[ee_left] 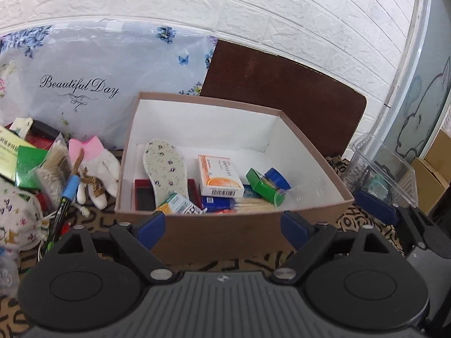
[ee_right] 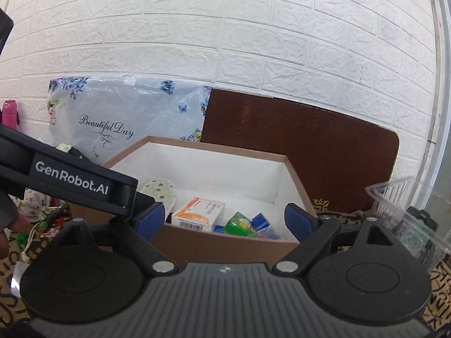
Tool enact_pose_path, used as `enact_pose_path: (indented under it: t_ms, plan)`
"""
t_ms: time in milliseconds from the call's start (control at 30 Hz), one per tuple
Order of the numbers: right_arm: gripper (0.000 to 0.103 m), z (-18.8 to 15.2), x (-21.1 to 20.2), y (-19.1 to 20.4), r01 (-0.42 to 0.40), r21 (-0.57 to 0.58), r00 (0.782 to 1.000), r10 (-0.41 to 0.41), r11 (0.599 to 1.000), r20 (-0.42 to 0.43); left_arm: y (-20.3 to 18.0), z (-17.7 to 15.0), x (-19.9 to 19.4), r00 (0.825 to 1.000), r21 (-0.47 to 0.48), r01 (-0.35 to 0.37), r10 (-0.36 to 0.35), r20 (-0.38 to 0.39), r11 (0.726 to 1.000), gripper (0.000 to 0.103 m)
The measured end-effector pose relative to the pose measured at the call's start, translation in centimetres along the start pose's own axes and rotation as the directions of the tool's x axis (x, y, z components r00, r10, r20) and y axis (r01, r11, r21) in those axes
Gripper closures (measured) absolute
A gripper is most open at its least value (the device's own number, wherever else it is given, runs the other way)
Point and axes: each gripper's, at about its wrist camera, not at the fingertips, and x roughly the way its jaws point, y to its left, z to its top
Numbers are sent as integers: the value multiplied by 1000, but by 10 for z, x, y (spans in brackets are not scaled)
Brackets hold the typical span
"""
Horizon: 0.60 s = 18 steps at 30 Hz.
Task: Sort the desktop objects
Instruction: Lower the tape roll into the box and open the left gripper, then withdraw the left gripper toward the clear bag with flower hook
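Both tools hang spread wide and hold nothing: the left tool (ee_left: 222, 226) and right tool (ee_right: 224, 221) face the box (ee_left: 225, 233), which already holds an insole (ee_left: 165, 170) and cartons. Judged between drops; next, the left swings toward the pile (ee_left: 42, 174) at nine o'clock (socks, swabs, pens).

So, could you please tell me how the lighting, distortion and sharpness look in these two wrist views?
Left wrist view: even daylight, strong fisheye bending of the brick wall, glare on the plastic bag; items in the cardboard box read sharply. Right wrist view: similar barrel distortion, bright wall, the box interior partly shaded, the clear plastic container faint against the background.
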Motion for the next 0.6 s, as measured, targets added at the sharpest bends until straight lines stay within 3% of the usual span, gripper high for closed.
enact_pose_path:
  t_ms: [200, 467, 600]
  plan:
    - [13, -10, -11, 14, -21, 20, 1000, 22, 1000, -12, 10, -16, -17, 1000, -24, -21, 21, 2, 1000, 12]
    - [13, -25, -23, 33, -88, 51, 995, 90, 995, -40, 49, -50, -40, 1000, -69, 12, -13, -15, 998, 11]
    - [11, -38, -25, 56, -150, 23, 986, 151, 988, -73, 81, -72, -50, 998, -131, -45, 39, -48, 990, 11]
